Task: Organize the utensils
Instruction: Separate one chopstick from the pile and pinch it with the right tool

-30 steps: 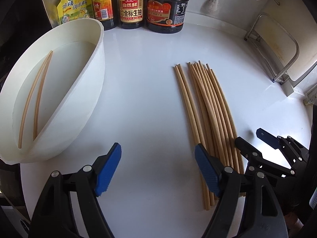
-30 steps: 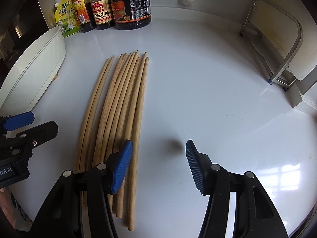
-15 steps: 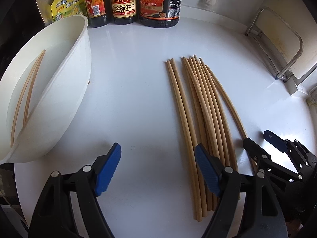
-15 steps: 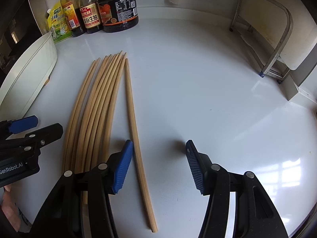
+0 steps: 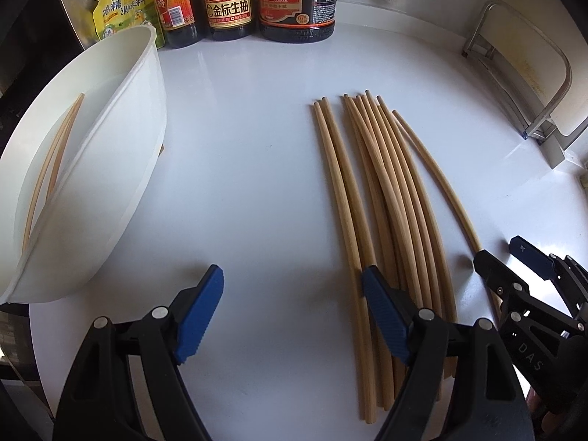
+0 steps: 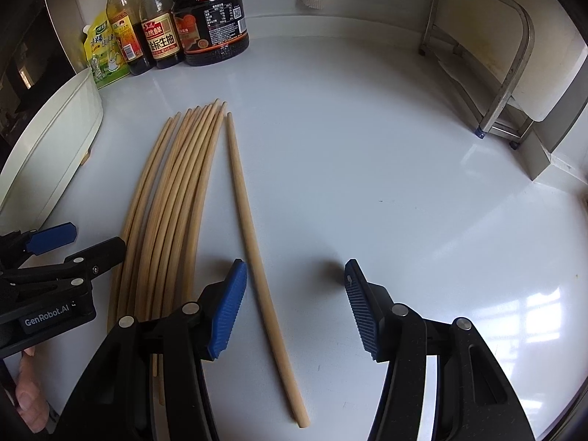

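— one chopstick (image 6: 253,250) has slid off the bundle (image 6: 172,198), lying between the right gripper (image 6: 294,308) pads — jaws apart, holding nothing.
— left gripper (image 5: 290,316)?
— wide, empty, lower centre. two chopsticks sit in the white tub (image 5: 121,169) upper left; most remain.

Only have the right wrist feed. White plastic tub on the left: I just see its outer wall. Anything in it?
Observer: Yes. The left wrist view shows two wooden chopsticks lying side by side inside the white plastic tub.
Operator: Left gripper, open or holding?
Observer: The left gripper is open, with only bare white countertop between its blue pads.
Operator: Where is it relative to the bundle?
Observer: One pad overlaps the left edge of the bundle of wooden chopsticks; I cannot tell whether they touch.
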A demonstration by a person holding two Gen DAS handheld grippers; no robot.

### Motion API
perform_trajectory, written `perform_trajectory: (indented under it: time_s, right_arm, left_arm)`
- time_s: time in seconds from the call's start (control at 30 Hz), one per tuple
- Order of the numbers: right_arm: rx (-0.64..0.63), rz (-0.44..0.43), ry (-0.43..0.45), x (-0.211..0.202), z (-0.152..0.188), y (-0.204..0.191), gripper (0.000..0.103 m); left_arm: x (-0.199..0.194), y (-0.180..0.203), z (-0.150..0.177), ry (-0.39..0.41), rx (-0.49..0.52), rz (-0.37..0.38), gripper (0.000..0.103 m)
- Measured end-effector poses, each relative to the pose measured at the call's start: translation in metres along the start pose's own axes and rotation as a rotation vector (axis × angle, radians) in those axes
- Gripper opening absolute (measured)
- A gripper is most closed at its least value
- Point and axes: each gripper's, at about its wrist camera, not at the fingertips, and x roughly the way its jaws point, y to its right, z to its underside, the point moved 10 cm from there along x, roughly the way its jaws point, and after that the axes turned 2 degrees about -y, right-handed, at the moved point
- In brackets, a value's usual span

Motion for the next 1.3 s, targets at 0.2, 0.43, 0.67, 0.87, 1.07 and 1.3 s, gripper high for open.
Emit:
perform_trajectory:
  time_s: [0.2, 0.43, 0.67, 0.87, 1.07, 1.3]
  right_arm:
    - [-0.012, 0.005, 0.004, 0.002, -0.003, -0.002, 0.053]
    - [-0.027, 0.018, 0.021, 0.006, -0.01, 0.001, 0.053]
    - [-0.088, -0.02, 0.008, 0.009, -0.016, -0.012, 0.045]
    - [-0.098, -0.004, 0.009, 0.008, -0.018, -0.018, 0.007]
    - [0.003, -0.054, -0.005, 0.001, -0.017, -0.012, 0.006]
    - [0.025, -0.078, 0.043, -0.038, -0.028, -0.024, 0.006]
  left_arm:
    - [0.005, -0.001, -0.002, -0.003, -0.01, -0.013, 0.078]
    - [0.002, 0.003, -0.004, 0.016, 0.007, -0.01, 0.065]
    - [-0.004, 0.016, -0.005, 0.026, 0.054, 0.013, 0.019]
    - [-0.003, 0.019, -0.006, 0.0, 0.061, 0.042, 0.007]
    - [-0.012, 0.016, -0.007, -0.003, 0.071, 0.075, 0.007]
    - [-0.049, 0.002, -0.023, 0.045, 0.073, 0.101, 0.007]
